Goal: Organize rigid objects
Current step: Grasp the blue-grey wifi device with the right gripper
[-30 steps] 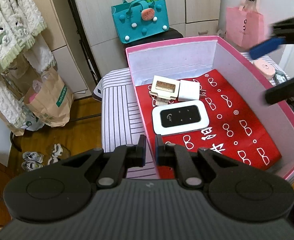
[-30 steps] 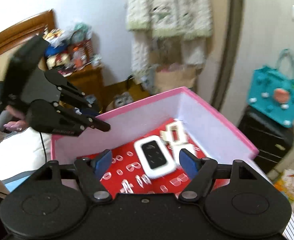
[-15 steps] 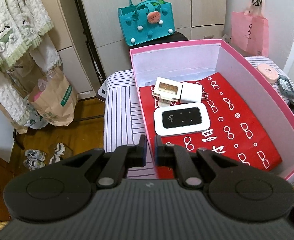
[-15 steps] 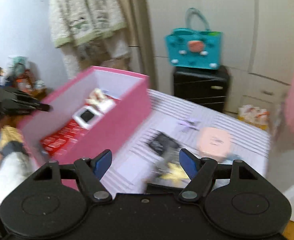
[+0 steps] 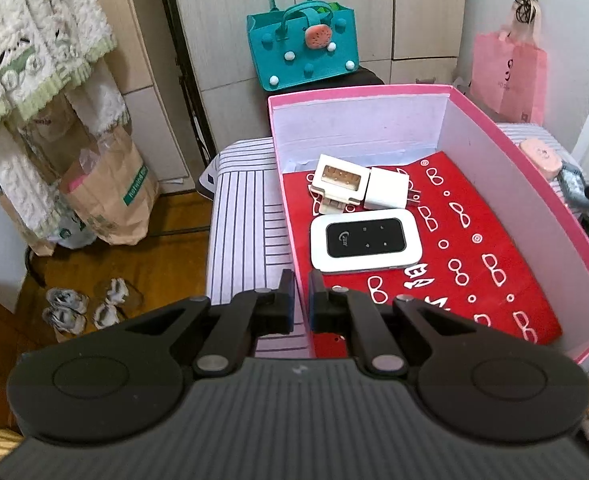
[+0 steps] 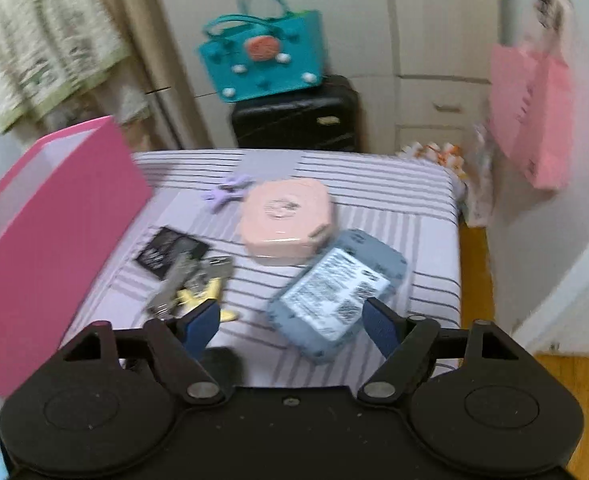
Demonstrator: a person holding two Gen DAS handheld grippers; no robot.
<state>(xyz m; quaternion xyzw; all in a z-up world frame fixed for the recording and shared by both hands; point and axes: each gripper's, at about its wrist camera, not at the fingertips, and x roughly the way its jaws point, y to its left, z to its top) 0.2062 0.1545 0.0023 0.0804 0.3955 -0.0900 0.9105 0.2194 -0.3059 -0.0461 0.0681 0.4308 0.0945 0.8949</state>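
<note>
One pink cardboard box (image 5: 526, 184), rectangular with pale inner walls and a red patterned liner, holds three hard white things: a rounded pocket router (image 5: 364, 245) with a glossy black face, a square charger plug (image 5: 388, 194) and a blocky adapter (image 5: 336, 186). The left hand-held gripper (image 5: 301, 306) is pinched on the box's near wall. Five things lie on the striped surface (image 6: 394, 184): a peach octagonal case (image 6: 288, 222), a blue-grey labelled device (image 6: 334, 296), a black card (image 6: 170, 252), metal keys (image 6: 190, 280), a lilac clip (image 6: 226, 194). The right hand-held gripper (image 6: 290, 322) is widening, empty, over the device.
</note>
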